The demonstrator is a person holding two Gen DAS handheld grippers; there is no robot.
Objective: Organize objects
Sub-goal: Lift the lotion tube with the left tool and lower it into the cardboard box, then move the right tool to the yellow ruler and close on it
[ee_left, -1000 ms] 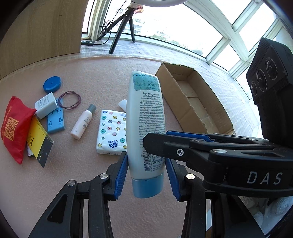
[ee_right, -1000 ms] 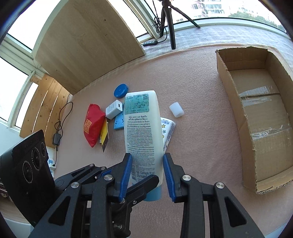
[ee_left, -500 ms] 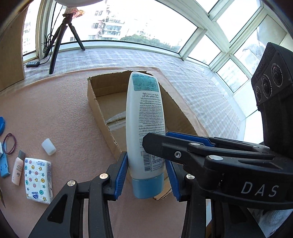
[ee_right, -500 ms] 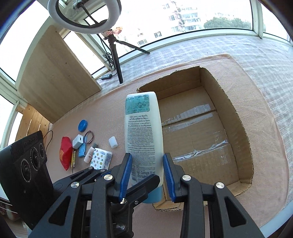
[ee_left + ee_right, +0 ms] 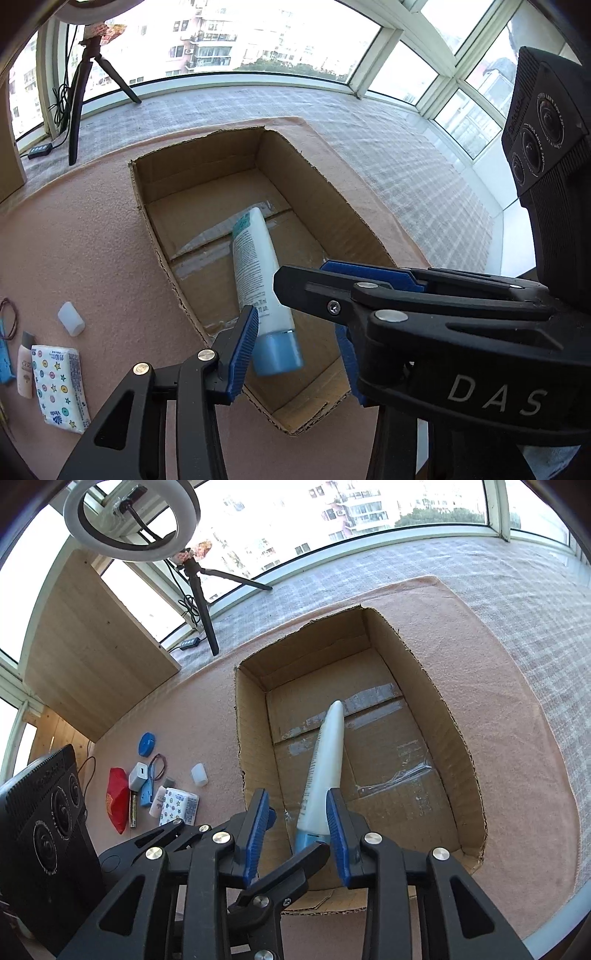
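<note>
Tube (image 5: 258,273): lies in box (image 5: 207,155), cap toward 6 o'clock, stowed.
Left tongs (image 5: 295,350): spread wide, empty.
Right tongs (image 5: 295,830): wide, empty.

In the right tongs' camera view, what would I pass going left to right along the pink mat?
Red pouch → white charger block → star-patterned tissue pack → small white cap → cardboard box → white lotion tube inside it.
</note>
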